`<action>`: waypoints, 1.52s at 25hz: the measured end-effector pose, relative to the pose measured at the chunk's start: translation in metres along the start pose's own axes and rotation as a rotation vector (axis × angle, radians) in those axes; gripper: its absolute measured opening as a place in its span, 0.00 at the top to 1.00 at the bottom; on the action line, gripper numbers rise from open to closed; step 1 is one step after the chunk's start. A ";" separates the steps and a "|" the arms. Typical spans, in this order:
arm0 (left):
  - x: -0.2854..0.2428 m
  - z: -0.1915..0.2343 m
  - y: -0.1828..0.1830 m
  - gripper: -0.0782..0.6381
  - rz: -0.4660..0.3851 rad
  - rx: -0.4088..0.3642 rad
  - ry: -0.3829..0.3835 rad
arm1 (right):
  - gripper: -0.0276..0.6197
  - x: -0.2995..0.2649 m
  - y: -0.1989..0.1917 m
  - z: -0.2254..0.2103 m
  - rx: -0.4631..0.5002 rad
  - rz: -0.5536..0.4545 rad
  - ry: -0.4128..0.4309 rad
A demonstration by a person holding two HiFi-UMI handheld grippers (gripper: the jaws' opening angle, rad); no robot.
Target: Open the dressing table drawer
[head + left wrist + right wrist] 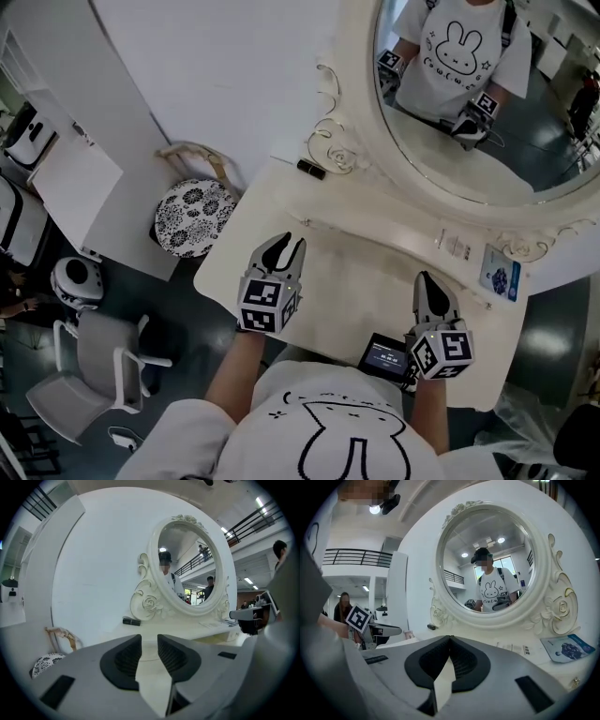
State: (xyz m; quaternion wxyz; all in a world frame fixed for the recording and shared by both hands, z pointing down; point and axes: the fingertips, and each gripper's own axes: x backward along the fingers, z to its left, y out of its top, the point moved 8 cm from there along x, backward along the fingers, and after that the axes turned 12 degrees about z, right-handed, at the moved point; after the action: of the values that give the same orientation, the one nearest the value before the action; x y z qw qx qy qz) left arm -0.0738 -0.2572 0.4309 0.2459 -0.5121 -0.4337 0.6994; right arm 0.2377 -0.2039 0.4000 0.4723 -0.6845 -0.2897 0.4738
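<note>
Drawer: no view shows it. I judge it sits in the front face under the counter's near edge, hidden beneath the person's arms.
Direction from the grippers: below and back toward the person, while both grippers point the other way, at the mirror.
Long axis: probably along the counter's front edge, side to side.
Left gripper: jaws apart, nothing between them, hanging over the counter's near-left part.
Right gripper: jaws together at the tips and empty, just beyond a dark-screened device.
Nearer hand: cannot tell, as both hang close to the near edge.
Coming move: likely drop below the edge and find a handle.
</note>
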 end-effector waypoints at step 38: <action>-0.117 0.035 -0.034 0.72 0.272 -0.049 -0.044 | 0.94 -0.083 -0.045 -0.023 -0.110 0.215 -0.027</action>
State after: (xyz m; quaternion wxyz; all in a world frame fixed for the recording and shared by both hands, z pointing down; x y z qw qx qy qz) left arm -0.0687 -0.3447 0.5222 0.1266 -0.5565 -0.3823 0.7267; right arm 0.2295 -0.2658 0.4748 0.3767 -0.7298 -0.2466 0.5145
